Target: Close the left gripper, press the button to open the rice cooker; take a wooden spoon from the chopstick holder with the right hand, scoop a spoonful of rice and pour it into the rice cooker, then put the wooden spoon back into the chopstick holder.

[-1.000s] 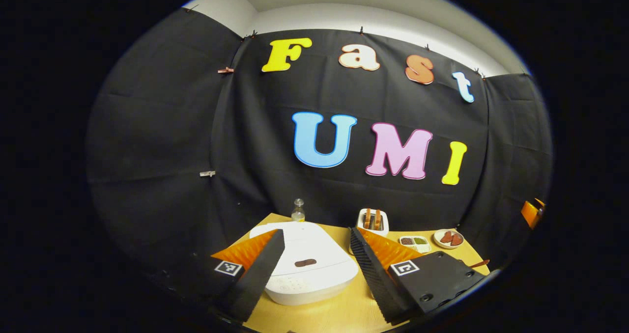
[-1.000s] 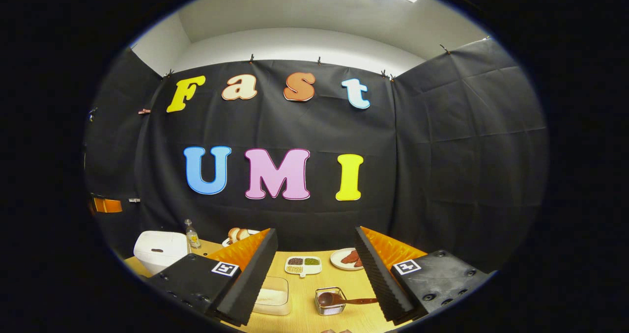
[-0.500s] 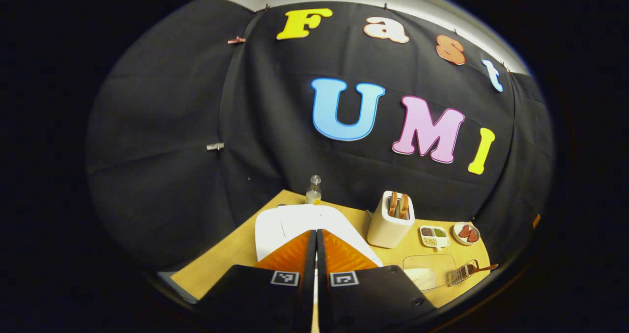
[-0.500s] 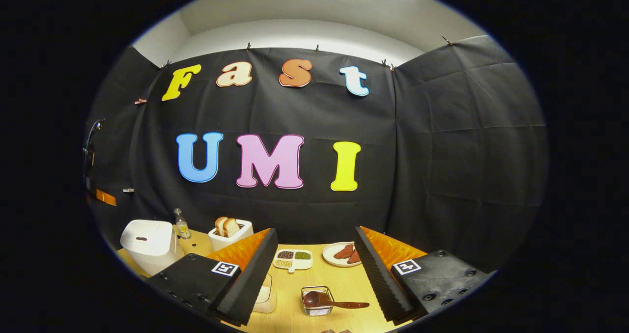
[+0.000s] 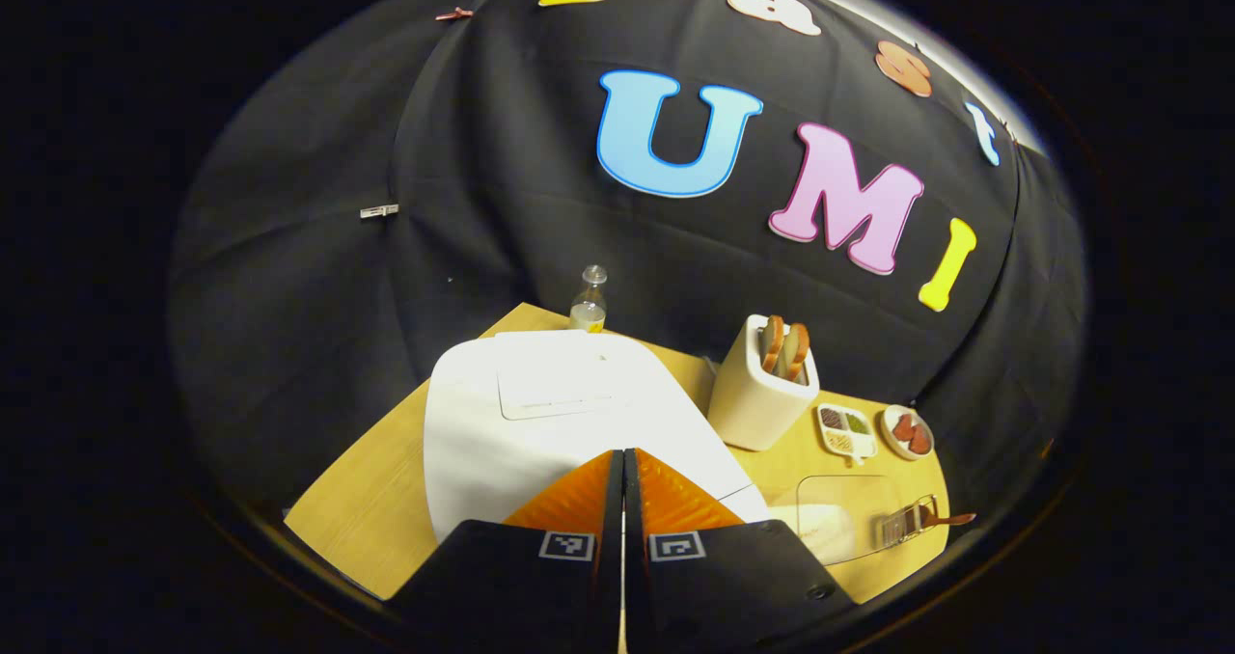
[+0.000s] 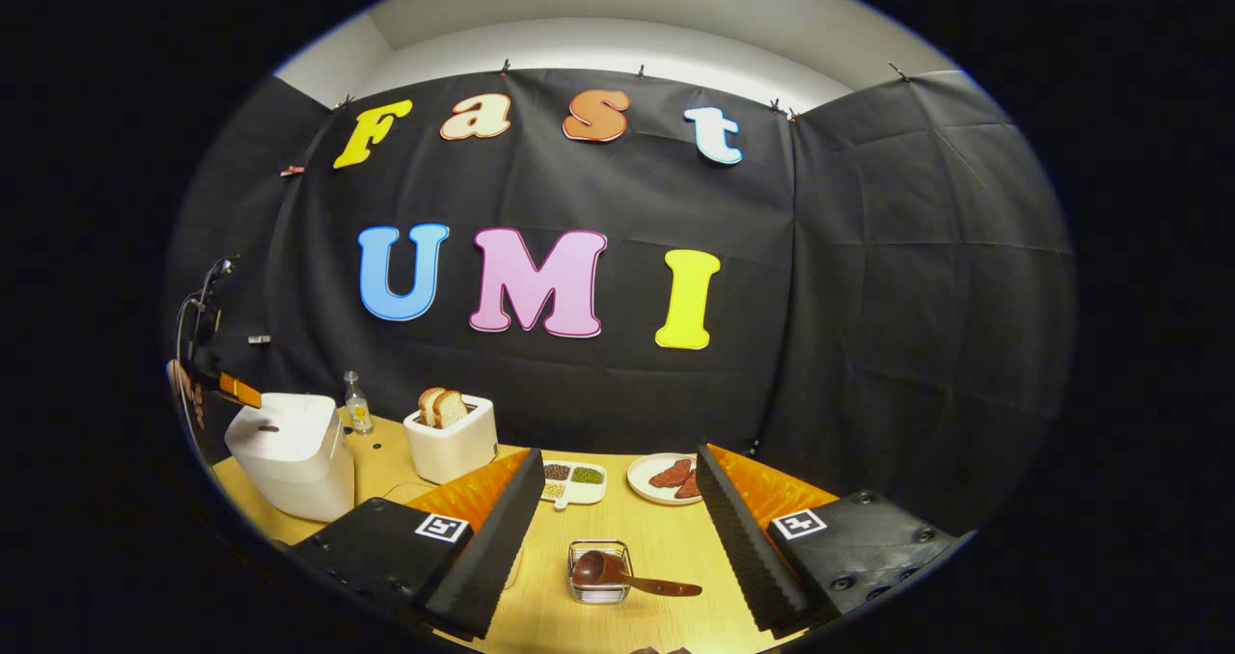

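A: How is the brown wooden spoon [image 6: 627,577] laid?
B: It is seen in the right gripper view with its bowl inside the small wire chopstick holder [image 6: 598,585] and its handle laid nearly flat, pointed right, on the pale wooden surface [image 6: 656,538].

A: And the tools?
B: The left tool [image 5: 622,461] is clenched, with nothing held, above the near edge of the white rounded rice cooker [image 5: 540,413], whose lid is shut. The right tool [image 6: 617,500] is spread wide, the spoon lying between its fingers farther off.

A: What has changed?
B: The cooker has grown larger in the left gripper view.

A: Counts?
B: One cooker, one spoon, one holder, one white toaster [image 6: 451,439] with two slices.
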Motion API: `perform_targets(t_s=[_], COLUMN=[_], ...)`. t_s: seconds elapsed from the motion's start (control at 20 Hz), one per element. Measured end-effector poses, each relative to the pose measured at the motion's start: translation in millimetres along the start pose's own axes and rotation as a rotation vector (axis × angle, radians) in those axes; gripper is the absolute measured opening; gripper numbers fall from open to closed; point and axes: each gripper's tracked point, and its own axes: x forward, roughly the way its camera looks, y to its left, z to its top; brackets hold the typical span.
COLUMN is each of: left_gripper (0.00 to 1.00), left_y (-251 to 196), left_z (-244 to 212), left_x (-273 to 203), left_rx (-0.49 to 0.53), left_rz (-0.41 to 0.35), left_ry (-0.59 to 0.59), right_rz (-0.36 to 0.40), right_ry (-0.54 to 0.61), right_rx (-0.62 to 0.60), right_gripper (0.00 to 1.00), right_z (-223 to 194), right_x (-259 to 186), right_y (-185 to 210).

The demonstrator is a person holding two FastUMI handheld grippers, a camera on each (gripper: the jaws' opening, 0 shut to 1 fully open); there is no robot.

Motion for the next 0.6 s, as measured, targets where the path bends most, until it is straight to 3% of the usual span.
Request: perform_targets(t_s=[0.6], left_gripper=[0.07], left_y=[1.2], left_z=[-37.1], left_x=[22.4], left_rx=[-0.012], left_rz=[0.086], left_ry=[0.081], right_rz=[-0.011], right_ry=[0.089], right_rx=[0.081], right_gripper=[0.98], right_z=[-49.2], right_x=[3.1], right_y=[-15.4])
